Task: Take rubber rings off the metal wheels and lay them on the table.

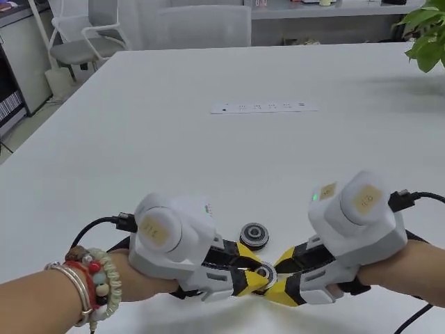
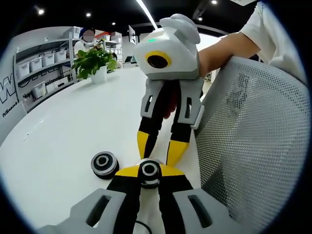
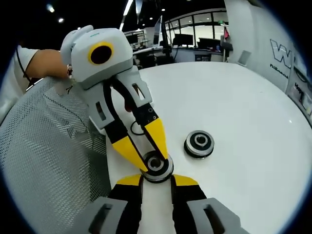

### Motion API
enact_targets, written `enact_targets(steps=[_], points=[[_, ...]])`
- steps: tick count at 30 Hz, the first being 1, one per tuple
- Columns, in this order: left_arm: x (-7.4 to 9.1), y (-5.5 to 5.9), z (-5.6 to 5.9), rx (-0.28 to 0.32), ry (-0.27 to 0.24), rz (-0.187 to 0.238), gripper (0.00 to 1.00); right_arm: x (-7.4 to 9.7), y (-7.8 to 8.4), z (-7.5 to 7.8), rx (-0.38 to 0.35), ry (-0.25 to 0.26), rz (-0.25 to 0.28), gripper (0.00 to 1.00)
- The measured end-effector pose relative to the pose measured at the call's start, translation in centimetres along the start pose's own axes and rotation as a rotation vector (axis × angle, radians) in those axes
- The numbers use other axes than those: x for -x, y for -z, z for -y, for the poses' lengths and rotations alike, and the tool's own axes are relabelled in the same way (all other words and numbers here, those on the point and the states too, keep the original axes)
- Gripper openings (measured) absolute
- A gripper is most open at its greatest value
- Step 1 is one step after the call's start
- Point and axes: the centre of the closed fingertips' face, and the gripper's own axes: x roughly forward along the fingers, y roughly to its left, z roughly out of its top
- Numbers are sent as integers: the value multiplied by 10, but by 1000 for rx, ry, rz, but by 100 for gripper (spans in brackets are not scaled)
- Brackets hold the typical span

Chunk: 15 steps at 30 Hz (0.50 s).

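A broad white table [image 1: 208, 160] spreads under everything, with a grey mesh-backed chair [image 2: 248, 146] close against its near edge and a leafy green potted plant [image 2: 92, 61] at the far side. The white-and-black left gripper [image 2: 148, 170], yellow at its jaw tips, and the matching right gripper [image 3: 157, 181] point at each other low over the near part of the table, tips meeting. A long flat white power strip [image 1: 264, 107] lies well beyond them, mid-table. Between the tips sits a small round metal wheel [image 3: 157, 165] with a black rubber ring around it. The left gripper's jaws are closed in on its two sides and clamp it. The right gripper's jaws stand a little apart, their tips flanking the same wheel's rim, and whether they actually pinch it cannot be told. A second ringed wheel [image 1: 254, 235] lies flat on the table just beside the meeting tips, touched by neither gripper.
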Motion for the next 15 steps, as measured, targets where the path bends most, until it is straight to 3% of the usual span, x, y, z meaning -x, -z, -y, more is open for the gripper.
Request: enact_targets(steps=[4,6,7,15], points=[[0,0,0,5,-6,2,9,3,3,0,20,-4,-10,9],[0,0,-1,11,-8,6,8,1,4,6,96,29,-25,0],[0,0,-1,10,-8,5,8,2,5,5,56,25,-30,0],[0,0,-1,7,-9,-2,8,1,5,8,15,46,-54,0]])
